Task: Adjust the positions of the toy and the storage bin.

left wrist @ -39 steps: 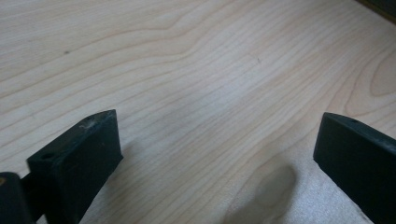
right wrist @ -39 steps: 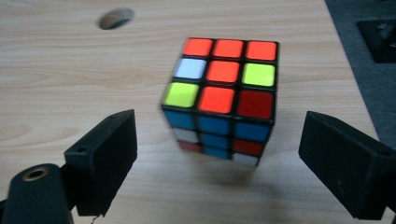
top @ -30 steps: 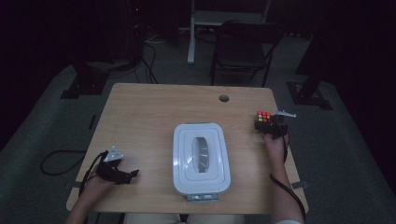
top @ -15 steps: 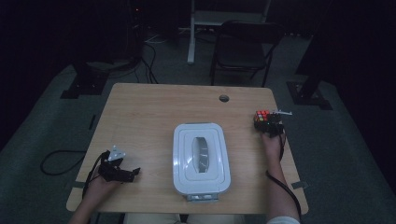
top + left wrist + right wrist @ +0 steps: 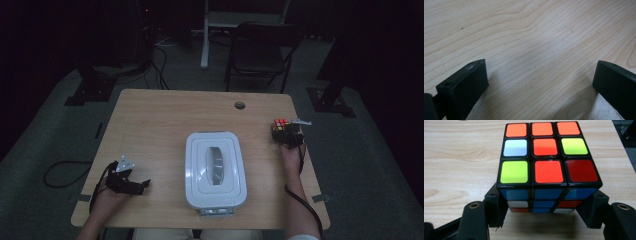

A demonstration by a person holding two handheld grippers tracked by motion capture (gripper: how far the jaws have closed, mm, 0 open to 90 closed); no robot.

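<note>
Cube (image 5: 548,167) pinched low between right gripper (image 5: 544,210) jaws, far right; may slip. Left gripper (image 5: 539,82) wide apart, empty.

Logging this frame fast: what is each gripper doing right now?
Left gripper: open, jaws wide apart over bare table, holding nothing.
Right gripper: shut on the puzzle cube, a jaw on each side of it.

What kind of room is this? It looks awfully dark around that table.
Probably a recording studio or lab rather than a home: a lone wooden table lit amid dark surroundings, cables on the grey carpet, stand bases at the sides, and a folding chair behind.
</note>
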